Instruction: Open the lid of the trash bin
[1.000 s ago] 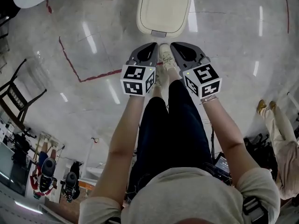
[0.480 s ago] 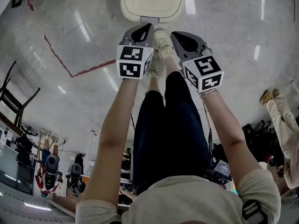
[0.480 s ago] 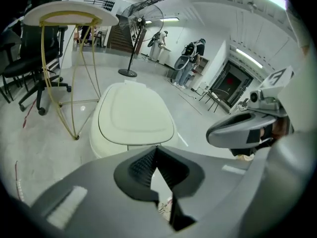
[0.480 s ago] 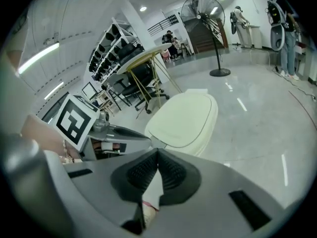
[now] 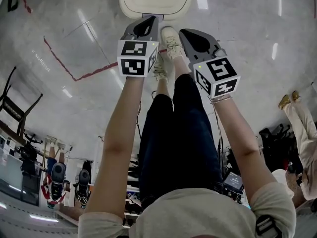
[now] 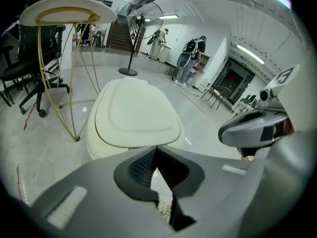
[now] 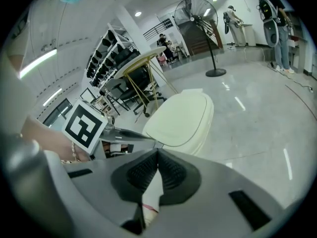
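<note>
Trash bin (image 5: pixel 156 1) closed, cut off at top edge; left gripper (image 5: pixel 147 21), right gripper (image 5: pixel 186 32) both shut, empty.

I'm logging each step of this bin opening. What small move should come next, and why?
Probably ease the left gripper forward and down to the near edge of the lid: the lid lies shut, and that gripper, jaws together and empty, hangs close before it.
</note>
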The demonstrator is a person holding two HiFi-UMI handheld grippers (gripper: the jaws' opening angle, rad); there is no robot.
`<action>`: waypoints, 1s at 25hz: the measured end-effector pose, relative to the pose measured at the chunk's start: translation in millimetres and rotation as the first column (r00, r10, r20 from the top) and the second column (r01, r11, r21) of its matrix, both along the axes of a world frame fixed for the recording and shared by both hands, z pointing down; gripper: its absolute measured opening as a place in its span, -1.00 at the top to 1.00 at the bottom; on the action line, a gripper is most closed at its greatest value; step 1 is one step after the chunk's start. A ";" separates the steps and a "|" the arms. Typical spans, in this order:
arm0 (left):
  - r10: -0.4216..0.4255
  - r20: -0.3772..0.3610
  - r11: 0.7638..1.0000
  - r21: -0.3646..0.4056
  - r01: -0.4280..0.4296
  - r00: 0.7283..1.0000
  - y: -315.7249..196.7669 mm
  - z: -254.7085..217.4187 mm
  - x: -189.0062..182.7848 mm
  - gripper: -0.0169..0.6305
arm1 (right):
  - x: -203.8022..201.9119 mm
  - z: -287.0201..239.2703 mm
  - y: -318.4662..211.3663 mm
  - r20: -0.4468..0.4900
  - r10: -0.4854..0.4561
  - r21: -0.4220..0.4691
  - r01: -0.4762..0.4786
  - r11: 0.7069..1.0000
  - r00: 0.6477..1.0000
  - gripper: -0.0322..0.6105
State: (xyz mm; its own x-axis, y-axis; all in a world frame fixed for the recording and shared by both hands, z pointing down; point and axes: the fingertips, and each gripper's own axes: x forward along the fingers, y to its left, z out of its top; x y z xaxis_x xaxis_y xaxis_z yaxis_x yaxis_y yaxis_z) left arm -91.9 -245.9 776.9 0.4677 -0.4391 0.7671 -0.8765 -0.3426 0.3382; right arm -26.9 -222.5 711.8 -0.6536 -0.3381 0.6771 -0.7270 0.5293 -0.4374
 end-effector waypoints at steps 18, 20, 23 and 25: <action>0.149 0.008 0.983 -0.107 -0.147 0.989 2.2 8.2 2.6 0.92 | 12.6 -2.7 -9.5 -0.053 -0.003 0.017 0.004 1.000 0.999 0.88; 0.161 0.028 0.983 -0.097 -0.158 0.987 2.8 8.6 1.9 0.92 | 14.2 -4.1 -8.9 -0.053 0.007 0.018 -0.006 1.000 0.999 0.88; 0.174 0.093 0.984 -0.058 -0.169 0.980 6.3 7.3 3.1 0.92 | 16.6 -8.3 -5.2 -0.057 0.015 0.019 -0.014 1.000 0.998 0.88; 0.147 0.099 0.989 -0.050 -0.142 0.984 5.4 8.0 3.2 0.92 | 16.7 -10.6 -4.6 -0.059 0.013 0.021 -0.012 1.000 0.998 0.88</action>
